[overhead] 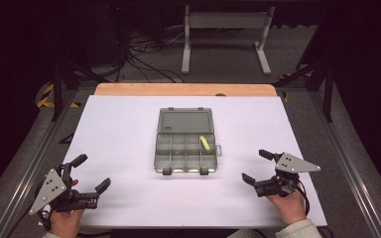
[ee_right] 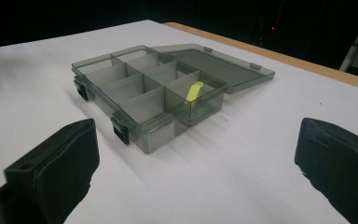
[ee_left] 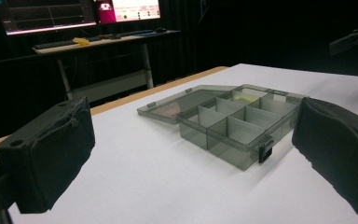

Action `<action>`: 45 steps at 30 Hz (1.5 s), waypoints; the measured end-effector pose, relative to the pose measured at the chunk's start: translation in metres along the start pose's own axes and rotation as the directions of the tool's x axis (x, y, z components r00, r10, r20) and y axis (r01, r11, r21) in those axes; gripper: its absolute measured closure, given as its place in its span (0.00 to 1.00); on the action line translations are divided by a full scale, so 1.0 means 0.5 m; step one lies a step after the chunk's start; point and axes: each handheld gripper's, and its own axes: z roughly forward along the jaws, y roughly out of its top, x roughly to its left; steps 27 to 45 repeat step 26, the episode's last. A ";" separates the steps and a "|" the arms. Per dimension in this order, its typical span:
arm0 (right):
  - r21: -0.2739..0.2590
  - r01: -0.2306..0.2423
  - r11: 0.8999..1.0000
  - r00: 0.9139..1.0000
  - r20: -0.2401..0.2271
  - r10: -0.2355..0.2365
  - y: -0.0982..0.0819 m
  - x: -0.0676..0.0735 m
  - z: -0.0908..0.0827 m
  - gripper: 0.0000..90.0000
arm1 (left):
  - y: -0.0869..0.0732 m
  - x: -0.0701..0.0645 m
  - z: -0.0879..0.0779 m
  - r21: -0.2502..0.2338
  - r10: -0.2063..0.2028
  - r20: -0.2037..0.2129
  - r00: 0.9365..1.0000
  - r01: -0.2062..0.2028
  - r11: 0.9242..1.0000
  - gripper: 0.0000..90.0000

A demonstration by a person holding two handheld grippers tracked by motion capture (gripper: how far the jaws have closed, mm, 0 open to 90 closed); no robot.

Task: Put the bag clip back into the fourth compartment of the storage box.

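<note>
A smoky grey plastic organiser box (overhead: 185, 152) lies open at the middle of the white table, its lid (overhead: 185, 121) folded back flat. Dividers split it into several compartments. A small yellow piece (overhead: 205, 143) leans in the far right compartment (ee_right: 194, 91). My left gripper (overhead: 90, 172) rests open near the front left edge, held by a hand. My right gripper (overhead: 257, 167) is open at the front right, also hand-held. Both are well apart from the box (ee_left: 235, 123), with nothing between the jaws.
The white table sheet (overhead: 129, 134) ends in a wooden strip (overhead: 183, 89) at the far edge. Beyond it stand a grey metal frame (overhead: 225, 34) and loose cables on the floor. A desk with lit screens (ee_left: 74, 14) shows in the left gripper view.
</note>
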 end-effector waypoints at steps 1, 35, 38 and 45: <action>0.002 -0.002 1.000 1.000 -0.001 0.002 -0.002 0.001 0.000 0.00 | -0.001 0.000 0.000 0.001 0.001 -0.001 1.000 -0.001 1.000 0.00; 0.032 -0.034 0.999 0.998 0.057 0.032 -0.044 0.003 0.023 0.00 | -0.016 0.013 0.008 0.046 -0.015 0.046 0.999 0.013 0.999 0.00; 0.032 -0.034 0.999 0.998 0.057 0.032 -0.044 0.003 0.023 0.00 | -0.016 0.013 0.008 0.046 -0.015 0.046 0.999 0.013 0.999 0.00; 0.032 -0.034 0.999 0.998 0.057 0.032 -0.044 0.003 0.023 0.00 | -0.016 0.013 0.008 0.046 -0.015 0.046 0.999 0.013 0.999 0.00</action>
